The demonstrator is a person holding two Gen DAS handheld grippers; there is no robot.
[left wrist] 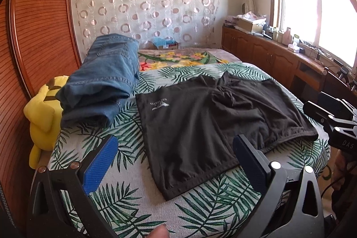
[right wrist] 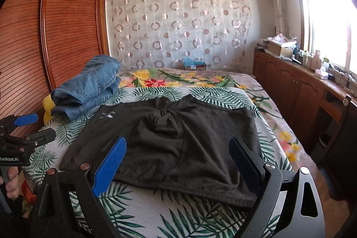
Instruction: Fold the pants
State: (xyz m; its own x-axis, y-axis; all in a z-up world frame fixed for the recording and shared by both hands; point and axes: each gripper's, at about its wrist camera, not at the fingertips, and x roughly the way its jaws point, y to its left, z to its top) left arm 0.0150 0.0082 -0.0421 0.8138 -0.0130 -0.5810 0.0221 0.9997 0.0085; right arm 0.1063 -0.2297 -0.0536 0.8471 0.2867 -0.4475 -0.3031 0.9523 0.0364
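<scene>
Black shorts point(left wrist: 200, 122) point(right wrist: 178, 144) lie spread on the leaf-print bedspread point(left wrist: 125, 200) point(right wrist: 156, 215), a small white logo on the left leg, the crotch bunched in the middle. My left gripper point(left wrist: 176, 160) hovers open over the near hem of the left leg, nothing between its blue pads. My right gripper point(right wrist: 177, 162) stands open above the near edge of the shorts, also holding nothing. Each gripper shows at the edge of the other's view: the right gripper point(left wrist: 334, 117) and the left gripper point(right wrist: 24, 126).
Folded blue jeans point(left wrist: 102, 86) point(right wrist: 87, 86) sit at the bed's far left, beside a yellow plush toy point(left wrist: 42, 113). A wooden wardrobe point(right wrist: 44, 37) lines the left. A low wooden cabinet point(right wrist: 301, 86) with clutter runs under the window on the right.
</scene>
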